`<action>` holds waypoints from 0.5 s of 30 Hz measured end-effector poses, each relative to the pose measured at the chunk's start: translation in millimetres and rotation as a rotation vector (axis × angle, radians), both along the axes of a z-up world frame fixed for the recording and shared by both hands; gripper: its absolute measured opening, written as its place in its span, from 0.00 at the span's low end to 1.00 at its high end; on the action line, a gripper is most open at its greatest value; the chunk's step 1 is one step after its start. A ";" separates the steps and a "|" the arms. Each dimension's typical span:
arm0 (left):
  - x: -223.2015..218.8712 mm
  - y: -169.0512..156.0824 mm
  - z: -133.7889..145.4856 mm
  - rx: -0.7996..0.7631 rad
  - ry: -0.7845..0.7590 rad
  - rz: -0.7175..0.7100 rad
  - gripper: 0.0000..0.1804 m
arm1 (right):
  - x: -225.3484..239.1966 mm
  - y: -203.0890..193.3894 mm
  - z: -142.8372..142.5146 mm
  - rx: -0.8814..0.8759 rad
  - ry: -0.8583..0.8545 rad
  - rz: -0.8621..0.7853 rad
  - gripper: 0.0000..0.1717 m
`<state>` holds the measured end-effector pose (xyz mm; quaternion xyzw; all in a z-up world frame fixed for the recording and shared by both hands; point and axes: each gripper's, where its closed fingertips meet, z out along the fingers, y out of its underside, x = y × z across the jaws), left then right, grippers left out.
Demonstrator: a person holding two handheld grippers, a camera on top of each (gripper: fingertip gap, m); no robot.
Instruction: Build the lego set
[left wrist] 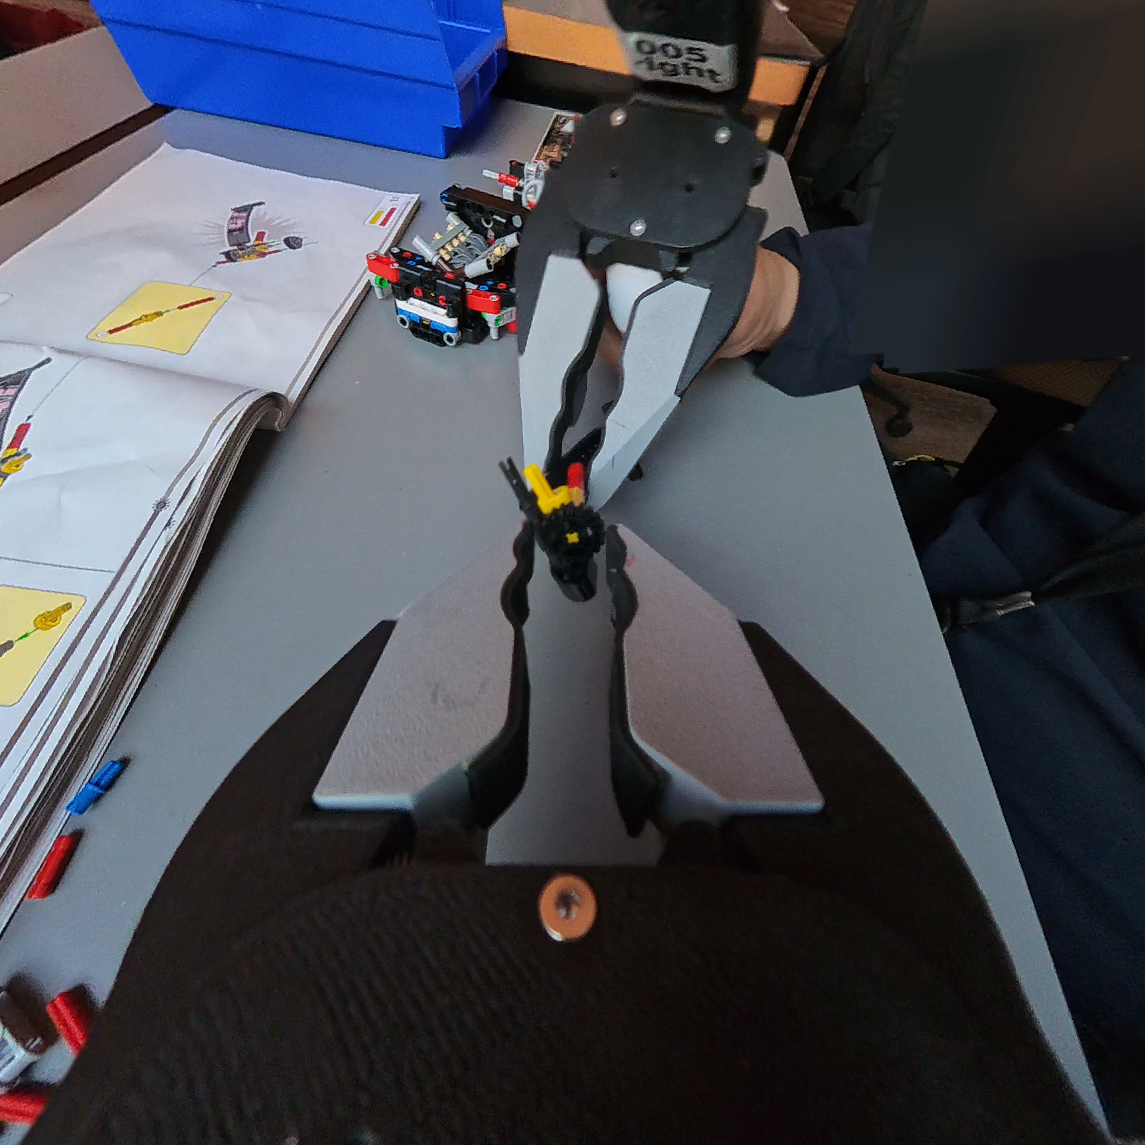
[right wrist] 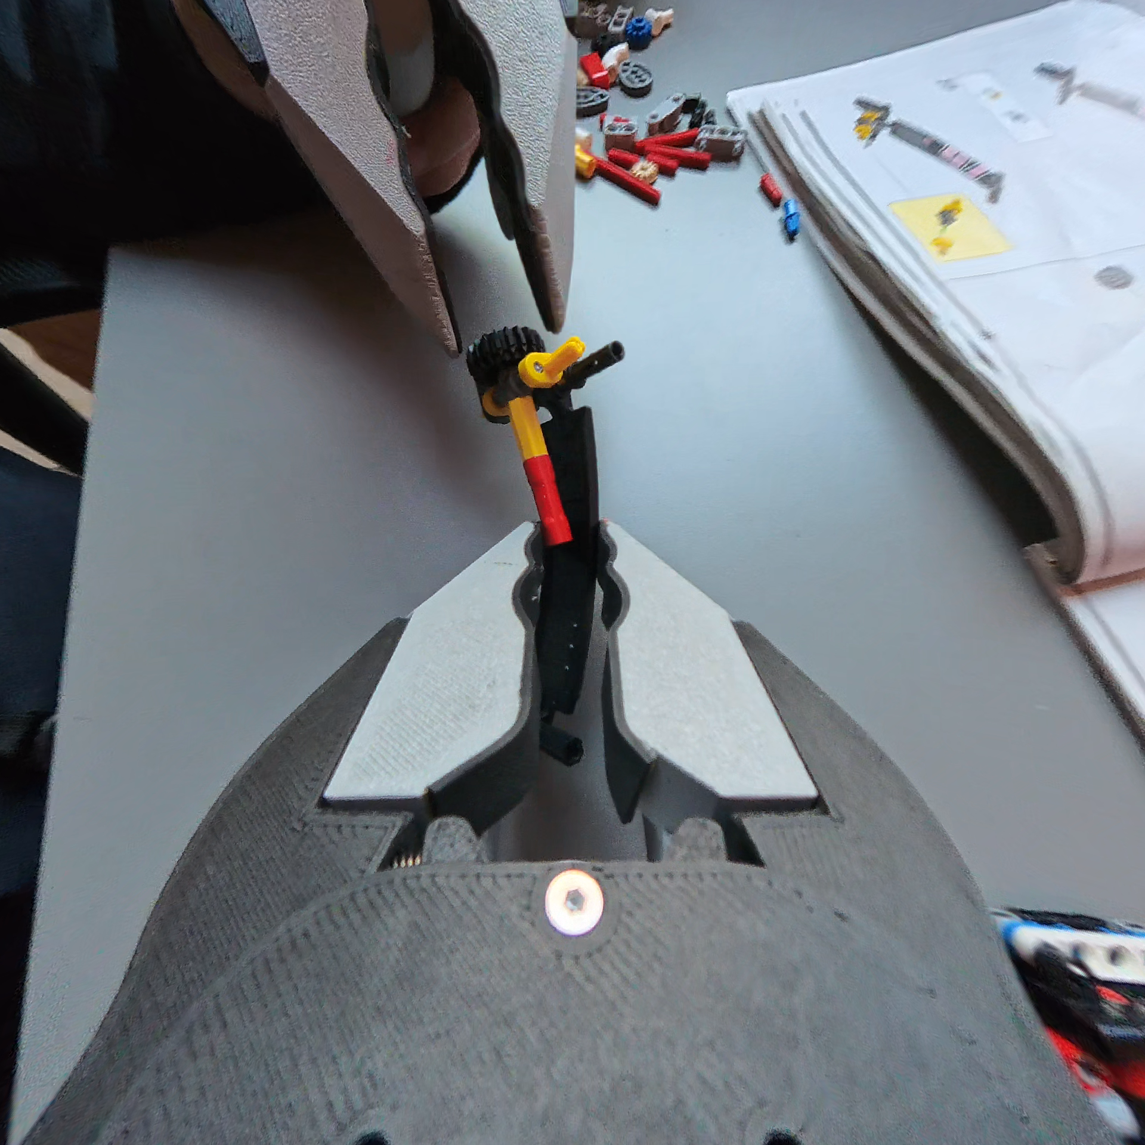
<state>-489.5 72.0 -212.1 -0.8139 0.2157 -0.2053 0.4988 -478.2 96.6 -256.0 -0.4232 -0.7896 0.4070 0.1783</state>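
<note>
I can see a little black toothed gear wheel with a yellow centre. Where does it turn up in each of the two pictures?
Left wrist view: the small black toothed plastic gear wheel sits mid-frame, between the near fingertips.
Right wrist view: the same gear lies above centre, just below the other hand-held gripper's tips.
Shared landmark: the open paper instruction booklet, left in one view, right in the other.

My right gripper (right wrist: 567, 533) had pale grey fingers with wavy black pads, clamped on a black beam (right wrist: 570, 619). Its assembly carried a black gear (right wrist: 505, 356), a yellow connector (right wrist: 548, 365) and a yellow-and-red axle (right wrist: 539, 471). The table (right wrist: 279, 434) was plain grey. The booklet (left wrist: 186, 260) was white with yellow panels; the bin (left wrist: 322, 68) was blue.
</note>
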 end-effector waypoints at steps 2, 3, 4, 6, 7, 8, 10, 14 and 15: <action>-2.8 0.5 0.7 -0.008 -0.023 0.011 0.13 | -3.2 8.0 4.1 0.072 0.059 -0.029 0.07; -4.6 1.0 1.9 -0.010 -0.039 0.019 0.14 | -4.6 11.9 6.9 0.112 0.092 -0.041 0.05; -6.1 1.4 3.5 -0.010 -0.056 0.025 0.16 | -6.4 17.0 9.5 0.160 0.128 -0.060 0.05; -7.9 1.8 5.0 -0.017 -0.094 0.028 0.19 | -8.7 23.5 14.8 0.249 0.200 -0.080 0.04; -7.4 1.7 3.8 -0.033 -0.114 0.023 0.21 | -9.1 23.6 16.7 0.278 0.228 -0.078 0.05; -6.9 1.5 0.9 -0.056 -0.126 0.018 0.22 | -9.0 22.6 17.0 0.303 0.246 -0.070 0.05; -7.4 2.9 -5.7 -0.083 -0.111 0.028 0.24 | -9.2 20.9 16.9 0.366 0.272 -0.062 0.04; -5.2 5.1 -15.5 -0.081 0.006 0.038 0.24 | -11.1 16.6 23.1 0.544 0.380 -0.058 0.05; -3.5 5.4 -18.7 -0.080 0.043 0.036 0.25 | -11.7 15.0 23.3 0.589 0.406 -0.053 0.05</action>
